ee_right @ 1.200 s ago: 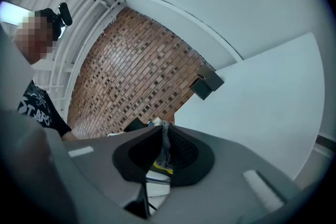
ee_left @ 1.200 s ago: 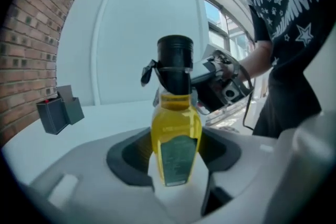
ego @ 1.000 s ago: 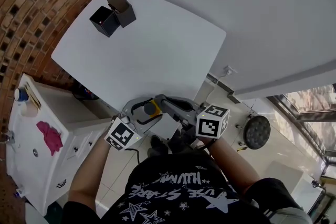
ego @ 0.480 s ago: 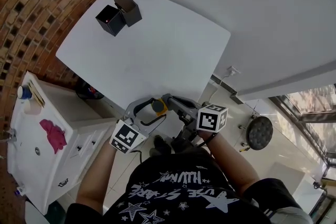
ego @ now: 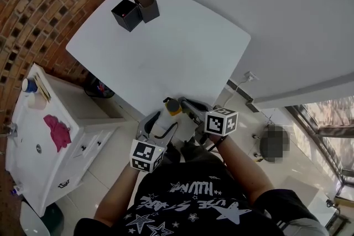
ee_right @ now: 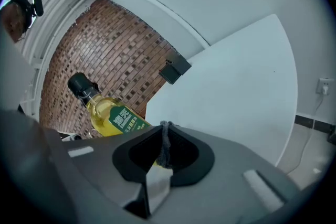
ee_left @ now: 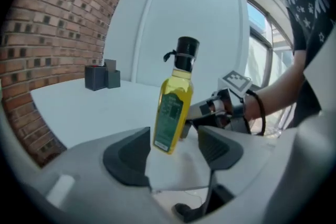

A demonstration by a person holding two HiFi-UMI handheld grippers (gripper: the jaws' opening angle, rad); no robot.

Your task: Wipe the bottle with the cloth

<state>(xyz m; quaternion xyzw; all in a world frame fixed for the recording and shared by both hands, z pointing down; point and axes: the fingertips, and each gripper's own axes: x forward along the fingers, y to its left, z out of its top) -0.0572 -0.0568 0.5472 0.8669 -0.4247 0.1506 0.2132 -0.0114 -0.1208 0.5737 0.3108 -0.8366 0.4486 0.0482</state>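
Containers first. The bottle [ee_left: 173, 107] is showing yellow oil up into the neck, with a black cap on and a green label facing the left gripper view. It's standing upright at the 6 o'clock edge of the white table [ego: 182, 58], between the jaws of the left gripper [ee_left: 176, 147]. Those jaws are standing apart and have just been opening. The bottle is sitting against the pad on the 9 o'clock side of that view, with a clear gap showing on the 3 o'clock side (can't tell whether its base is resting on the table).

Two dark boxes [ego: 135, 8] are sitting against each other at the table's 11 o'clock corner. Their tops are open, but the insides are too dark to read. A small blue-capped container [ego: 29, 85] is sitting on the white cabinet [ego: 33, 146] at 9 o'clock of the table. A pink rag [ego: 58, 132] is lying on the same cabinet top.

The right gripper [ee_right: 165, 141] is hanging just at 3 o'clock of the bottle. Its jaws are pinching together on a thin grey fold of cloth [ee_right: 165, 152]. In its own view the bottle is showing at 9 o'clock, behind the jaw housing.

Diff vs a second ago:
- The bottle was lying nearly level across the left jaws, cap pointing toward the right gripper. Now it's pointing cap-up.
- The left gripper is sitting rolled and lower in the head view.
- The right gripper is sitting in roughly the same spot beside the bottle.
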